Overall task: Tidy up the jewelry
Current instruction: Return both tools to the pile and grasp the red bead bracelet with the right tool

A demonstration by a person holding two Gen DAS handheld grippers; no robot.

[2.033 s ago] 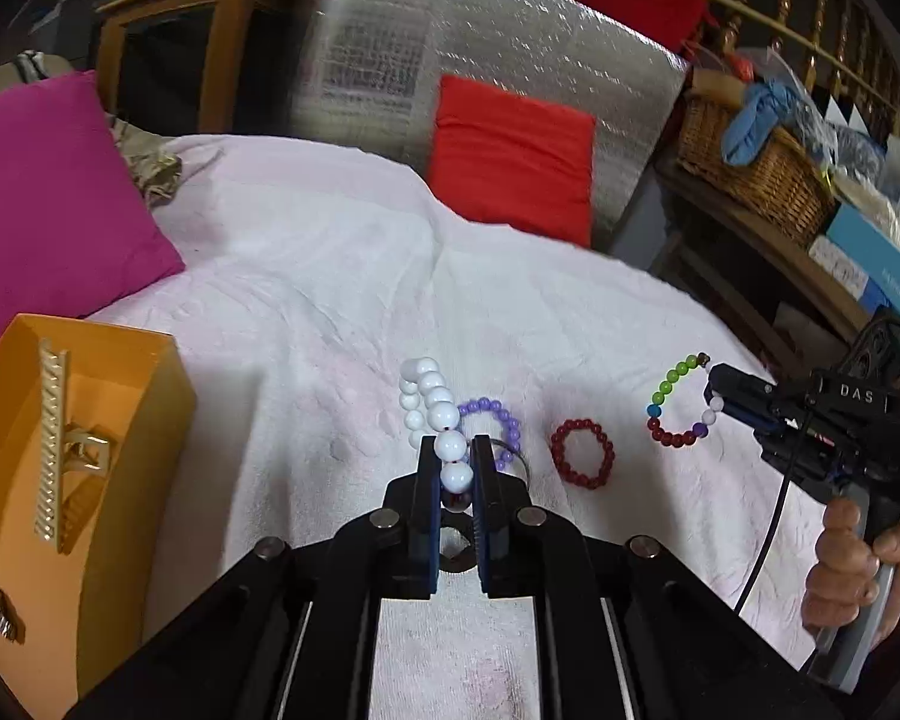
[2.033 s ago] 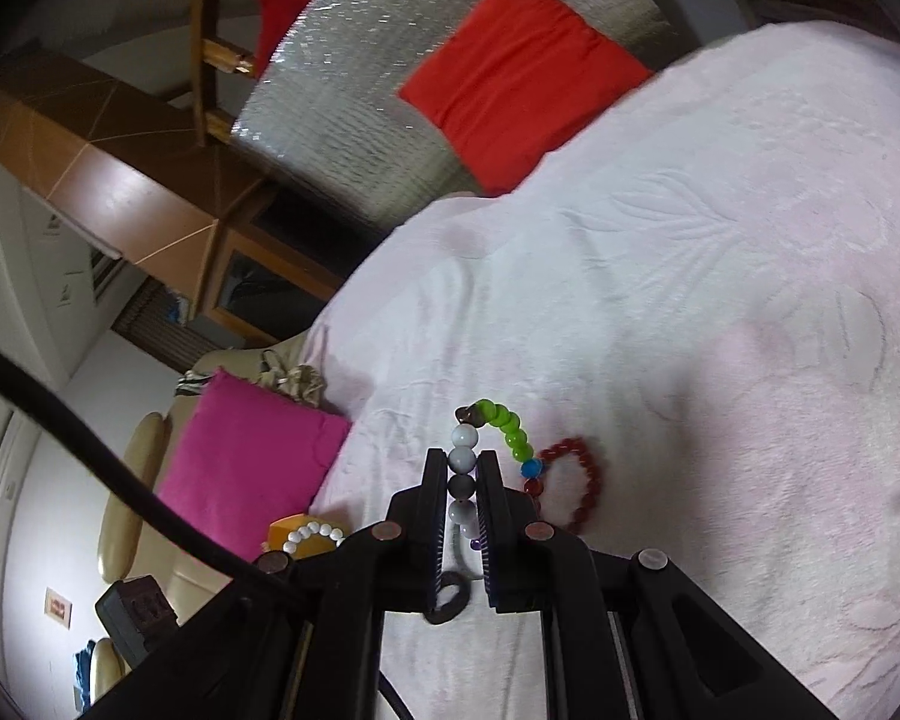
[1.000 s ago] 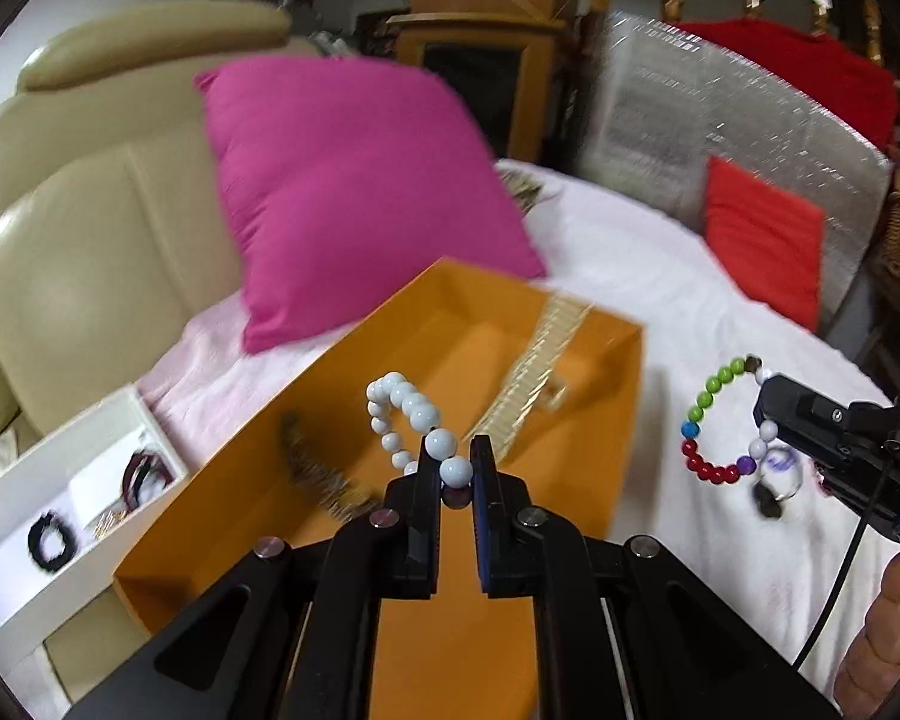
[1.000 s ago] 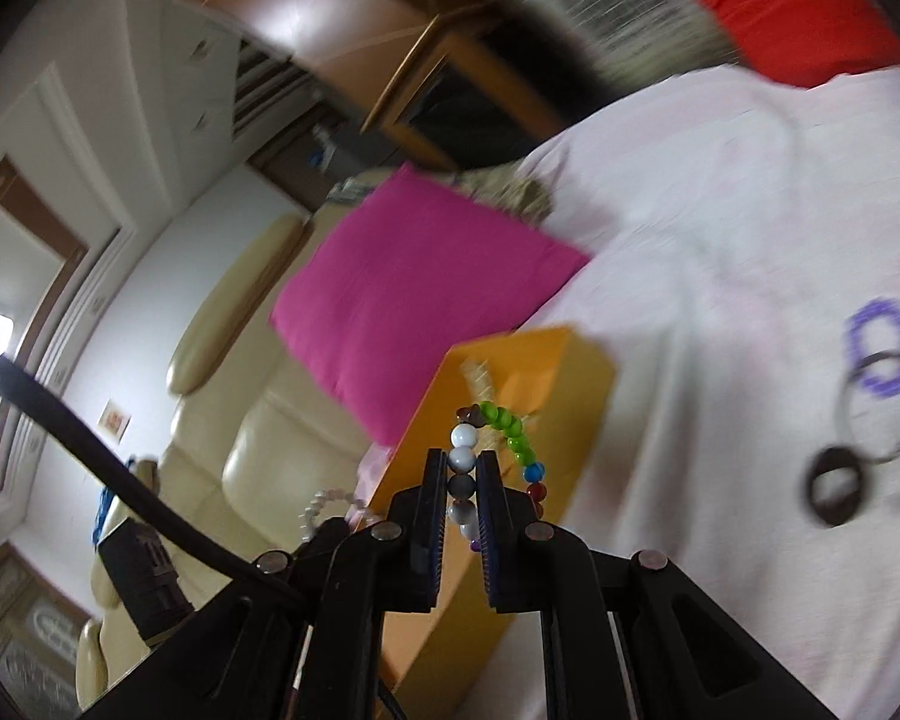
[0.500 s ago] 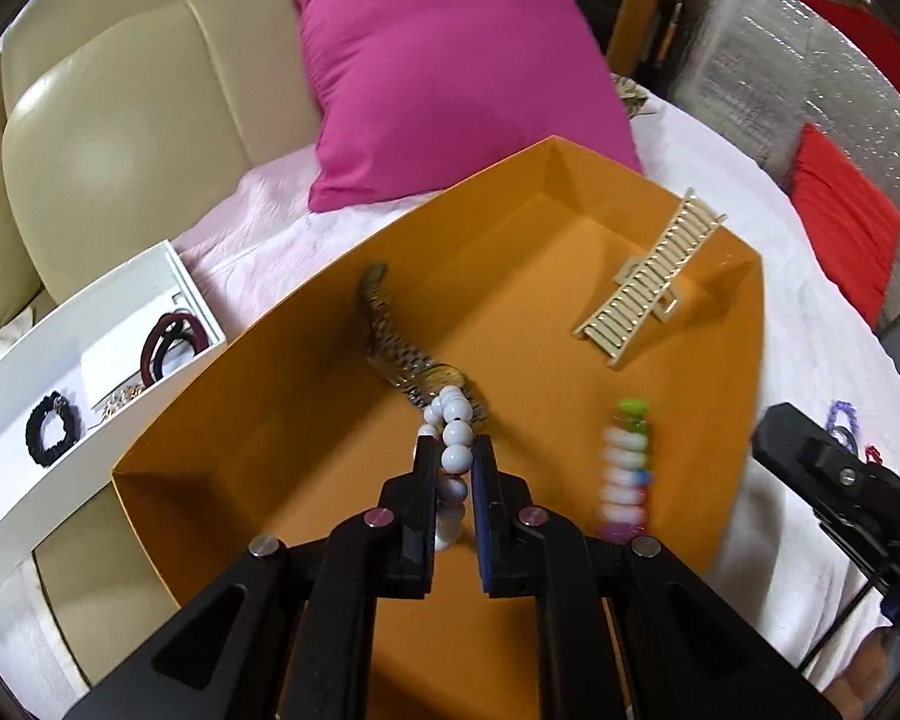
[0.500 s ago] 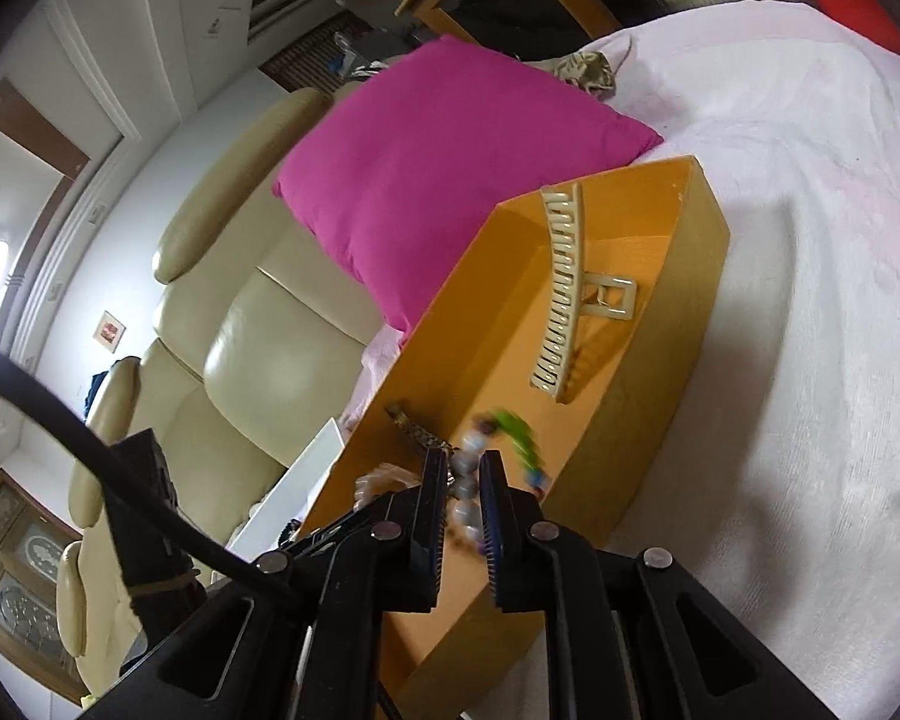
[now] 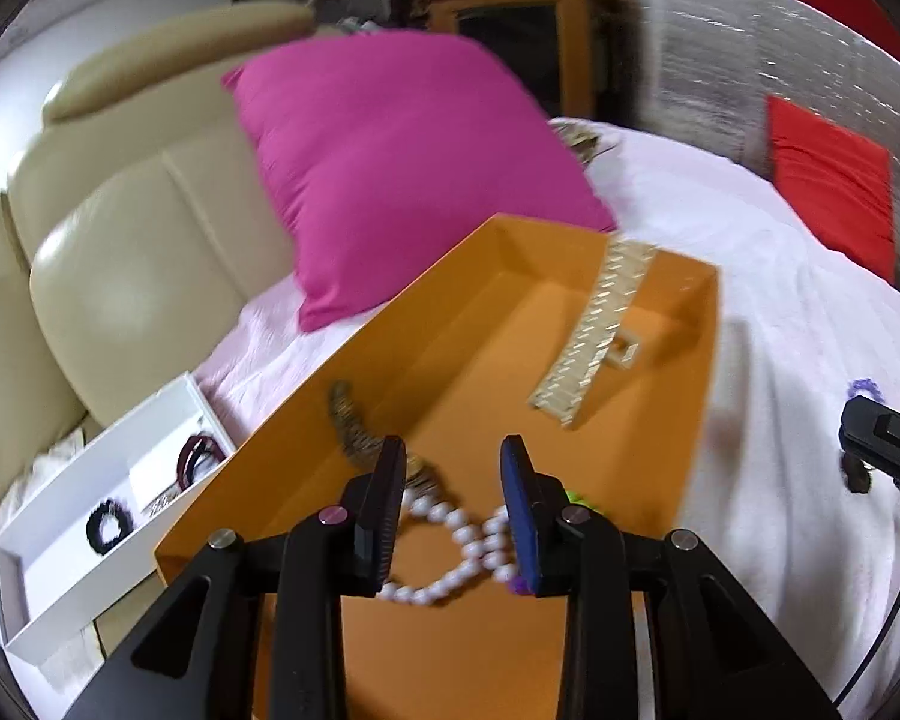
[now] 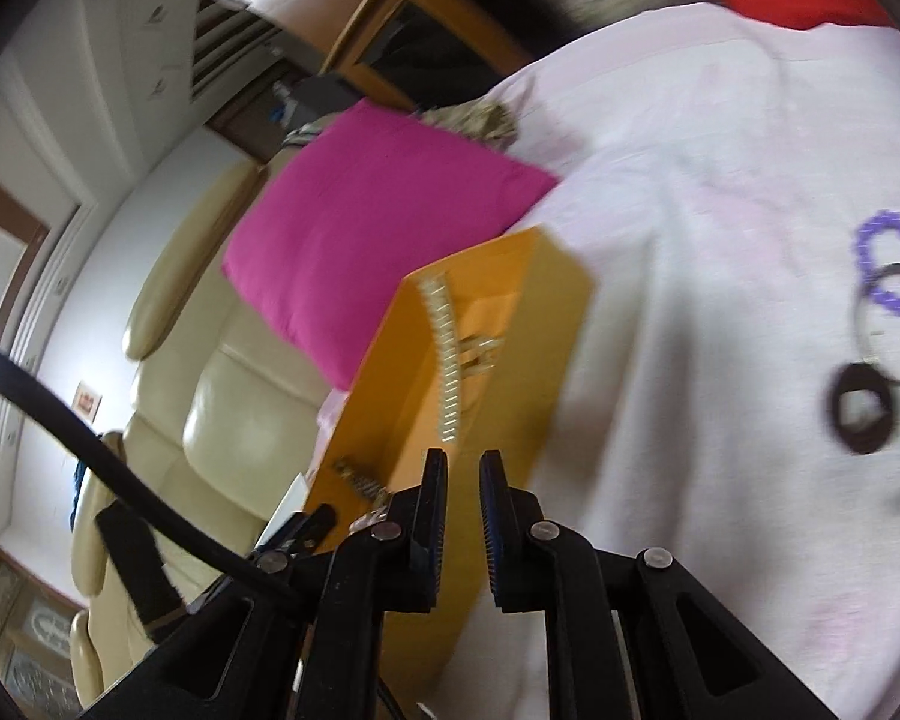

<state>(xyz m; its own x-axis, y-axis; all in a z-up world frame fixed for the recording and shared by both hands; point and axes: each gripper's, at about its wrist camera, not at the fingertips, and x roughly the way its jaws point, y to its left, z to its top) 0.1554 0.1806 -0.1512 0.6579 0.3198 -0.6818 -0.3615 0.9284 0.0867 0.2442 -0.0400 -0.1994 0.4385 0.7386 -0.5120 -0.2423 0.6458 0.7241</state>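
Left gripper (image 7: 453, 468): jaws parting, nothing pressed between the pads; poised over the near end of the orange box (image 7: 699, 360).

White tray (image 7: 114, 438): left of the box, touching its near corner; holds a black bead ring (image 7: 109, 525) and a dark red band (image 7: 197, 457).

Pink cushion (image 7: 402, 174): behind the box, leaning on the beige sofa (image 7: 120, 252).

Watch (image 7: 354, 426): on the box floor, near the left wall (blurred).

White bracelet (image 7: 450, 546): lying loose on the box floor below the left gripper's fingers, twisted into a figure-eight. A green bead (image 7: 576, 498) and a purple one (image 7: 517, 585) show at its right, beside the right finger.

Gold clip (image 7: 600, 336): at the far end of the box, slanted against the far wall.

Right gripper (image 8: 463, 471): jaws nearly together with a narrow gap, nothing in them; just right of the box, over the white bedspread (image 8: 690, 240).

Purple bracelet (image 8: 891, 270), wire ring (image 8: 864, 336), dark ring (image 8: 864, 411): on the bedspread, well right of the box.
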